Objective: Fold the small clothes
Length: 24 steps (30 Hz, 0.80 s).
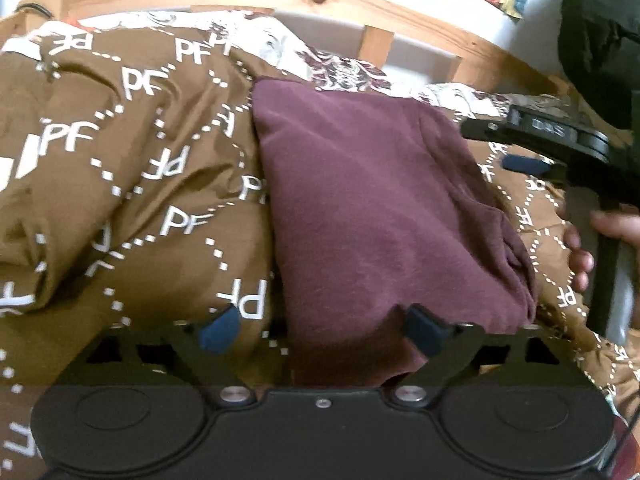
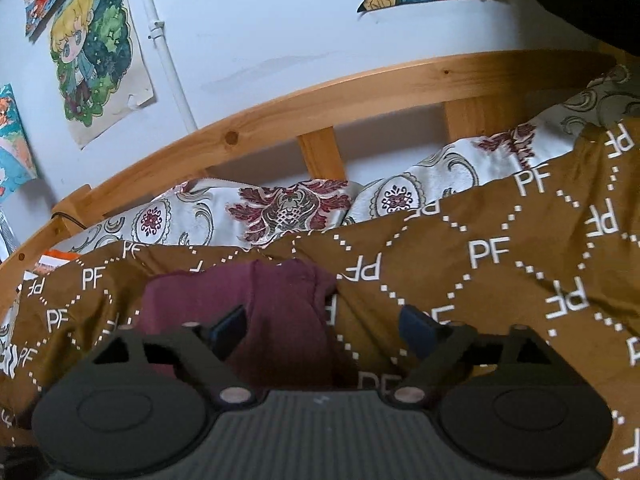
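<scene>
maroon garment (image 1: 380, 208): 1, folded | brown pf-print blanket (image 1: 120, 184): 1 | floral white pillows (image 2: 280, 208): 2 along the blanket's far edge | wooden bed rail (image 2: 360, 92): 1 | wall drawings (image 2: 96, 48): 4 | grippers: 2, left gripper (image 1: 324, 328), right gripper (image 2: 322, 326)

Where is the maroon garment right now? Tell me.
The maroon garment lies folded on the brown PF-print blanket, centre of the left wrist view, between the open left gripper and the wooden bed rail.
</scene>
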{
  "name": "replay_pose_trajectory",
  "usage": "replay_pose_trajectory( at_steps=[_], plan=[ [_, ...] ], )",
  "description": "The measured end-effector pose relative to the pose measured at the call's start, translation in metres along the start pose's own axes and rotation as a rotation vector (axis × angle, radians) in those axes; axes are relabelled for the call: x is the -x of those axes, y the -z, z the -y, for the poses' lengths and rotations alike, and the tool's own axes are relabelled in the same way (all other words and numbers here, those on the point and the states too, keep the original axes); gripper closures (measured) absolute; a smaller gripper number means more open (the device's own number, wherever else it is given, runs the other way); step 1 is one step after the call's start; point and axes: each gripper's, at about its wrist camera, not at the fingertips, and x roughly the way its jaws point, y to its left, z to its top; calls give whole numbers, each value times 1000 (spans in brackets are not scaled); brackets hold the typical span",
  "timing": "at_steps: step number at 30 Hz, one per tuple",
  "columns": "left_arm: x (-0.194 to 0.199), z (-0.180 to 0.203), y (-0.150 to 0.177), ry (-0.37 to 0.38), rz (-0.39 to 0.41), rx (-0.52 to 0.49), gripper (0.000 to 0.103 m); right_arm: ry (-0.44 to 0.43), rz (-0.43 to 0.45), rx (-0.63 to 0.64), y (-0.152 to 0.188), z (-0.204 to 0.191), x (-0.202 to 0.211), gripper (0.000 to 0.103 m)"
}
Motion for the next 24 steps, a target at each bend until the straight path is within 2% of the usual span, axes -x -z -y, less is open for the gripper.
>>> replay_pose_trajectory(
  at_steps=[1, 2, 5, 12, 17, 24],
  plan=[
    [2, 1, -1, -16, 1, 0, 4, 8, 4, 3, 1, 0, 4, 3],
    [6, 2, -3, -33, 3, -3, 4, 19, 11, 6, 1, 0, 7, 0],
    [23, 3, -5, -82, 26, -2, 1, 22, 33, 17, 3, -2, 22, 0],
    [79, 13, -5, -193, 138, 15, 1, 36, 99, 23, 7, -17, 69, 0],
    [127, 30, 5, -233, 231, -32, 1, 17, 169, 30, 12, -39, 123, 0],
    [183, 60, 30, -290, 349, -97, 1, -4, 263, 111, 25, -75, 207, 0]
  ],
)
